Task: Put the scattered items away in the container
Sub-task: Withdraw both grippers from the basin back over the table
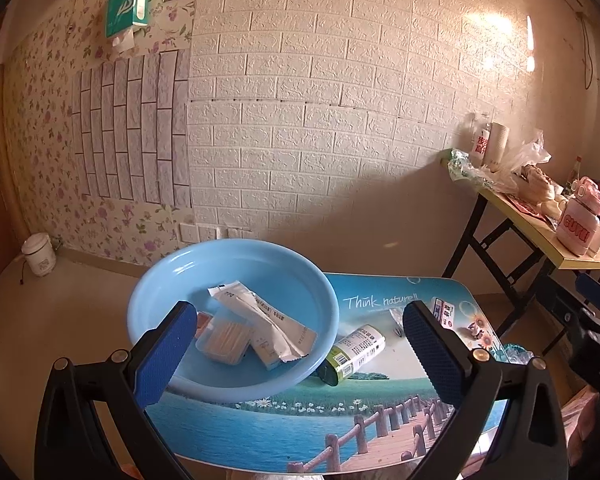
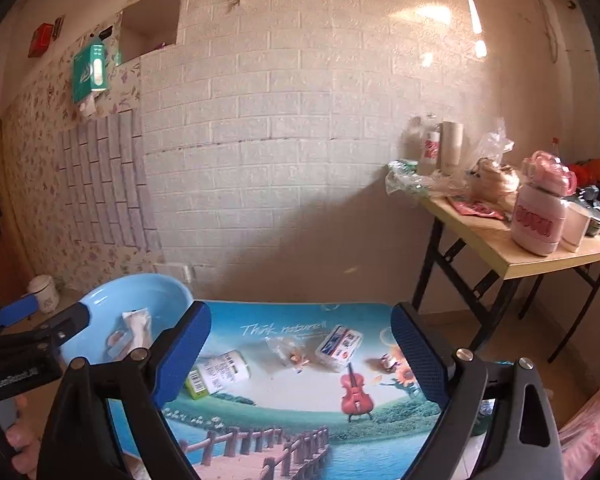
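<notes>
Basin (image 1: 236, 388) holds perhaps four items; both hand-held grippers (image 1: 300, 344) (image 2: 300, 356) gape wide, empty.

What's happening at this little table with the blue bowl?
A person holding a gripper in each hand is clearing small items into the blue basin. Some packets already lie in it. A bottle lying on its side, a small printed packet and a clear wrapper remain on the table. Both the left gripper and right gripper are empty, jaws wide.
</notes>
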